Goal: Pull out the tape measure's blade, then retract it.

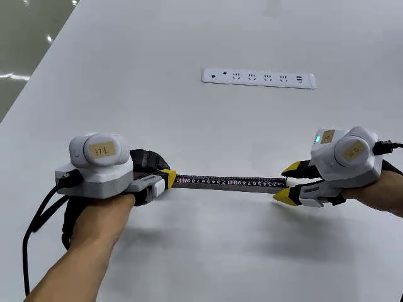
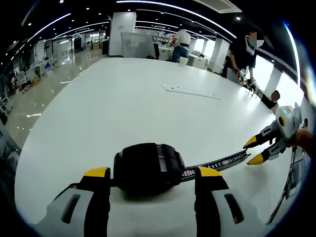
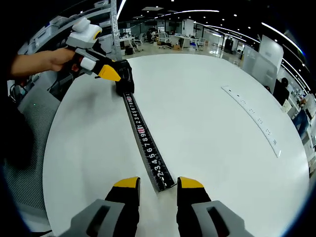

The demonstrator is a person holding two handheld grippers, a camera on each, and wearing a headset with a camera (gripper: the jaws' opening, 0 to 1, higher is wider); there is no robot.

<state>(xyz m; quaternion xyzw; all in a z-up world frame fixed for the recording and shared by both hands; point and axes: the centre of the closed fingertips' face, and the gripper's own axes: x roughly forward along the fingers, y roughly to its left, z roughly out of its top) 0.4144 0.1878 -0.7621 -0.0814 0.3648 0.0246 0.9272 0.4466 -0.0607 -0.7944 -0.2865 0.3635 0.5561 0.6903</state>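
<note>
Table (image 1: 189, 38): white, large, rounded edge, plain matte top.
Power strip (image 1: 258, 78): white, long and narrow, lying flat on the table's far half, sockets in a row.
Floor (image 1: 25, 38): glossy grey, left of the table, with bright reflections.
Person (image 2: 183, 42): standing beyond the table's far end, among desks.
Ceiling lights (image 2: 163, 6): long curved strips.

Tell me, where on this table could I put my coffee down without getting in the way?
The white table is bare between the power strip and the blade, and again on the blade's near side. Left of the power strip is open too. It is crowded along the line from the left gripper and tape measure case to the right gripper.
</note>
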